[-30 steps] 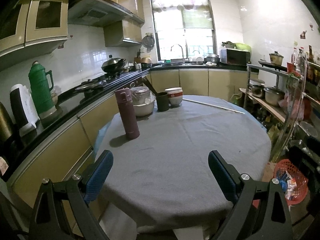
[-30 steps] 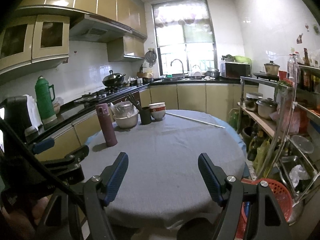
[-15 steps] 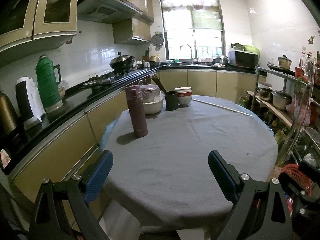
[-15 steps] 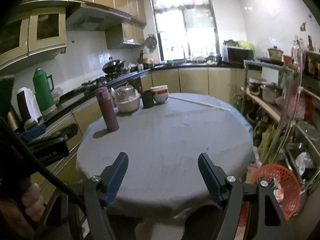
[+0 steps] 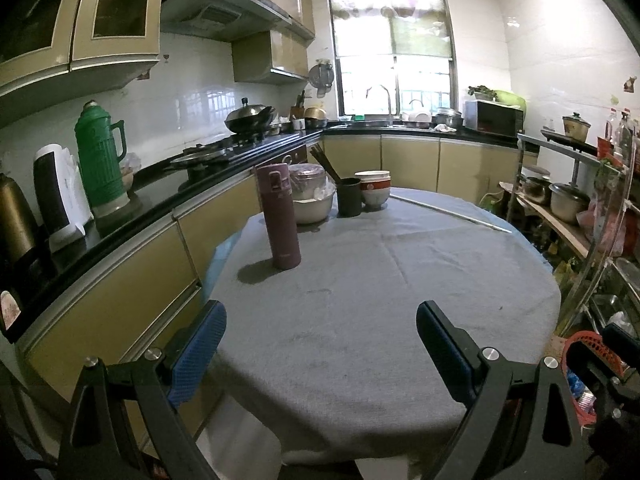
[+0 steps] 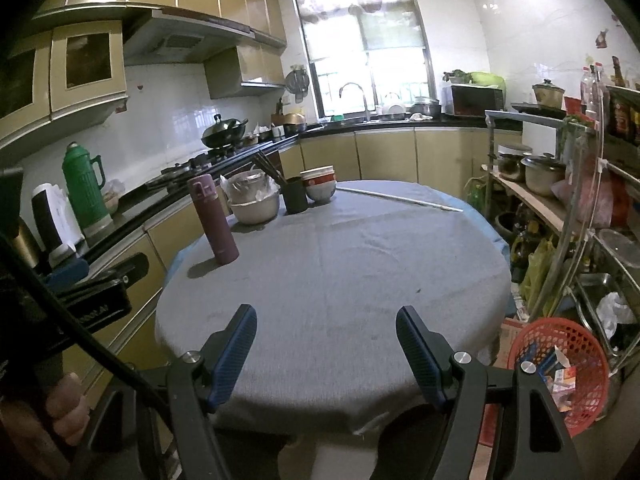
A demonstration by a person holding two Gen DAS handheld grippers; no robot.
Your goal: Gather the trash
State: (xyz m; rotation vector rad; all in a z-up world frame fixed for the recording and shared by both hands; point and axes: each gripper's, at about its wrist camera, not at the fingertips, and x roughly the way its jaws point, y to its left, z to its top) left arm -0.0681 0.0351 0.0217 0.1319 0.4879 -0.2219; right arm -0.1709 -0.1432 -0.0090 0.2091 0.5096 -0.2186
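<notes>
A red mesh basket [image 6: 560, 360] with packets and wrappers inside stands on the floor to the right of the round table [image 6: 360, 260]. In the left wrist view the basket [image 5: 592, 340] is half hidden behind the other gripper's dark body. My left gripper [image 5: 320, 316] is open over the near part of the grey cloth, with nothing between its blue pads. My right gripper [image 6: 326, 316] is open too, above the table's near edge and empty. A small dark speck [image 6: 418, 290] lies on the cloth ahead of it.
A purple flask [image 5: 280, 216], a pot, a black cup with chopsticks [image 5: 349, 196] and stacked bowls stand at the table's far left. A thin white rod [image 5: 448, 210] lies at the back. A counter runs along the left, and metal shelves [image 6: 560, 184] crowd the right. A hand [image 6: 64, 412] holds the left gripper.
The right gripper has sunk a little, and the red basket now shows more fully at its right. The left gripper has barely moved. Both stay open and empty.
</notes>
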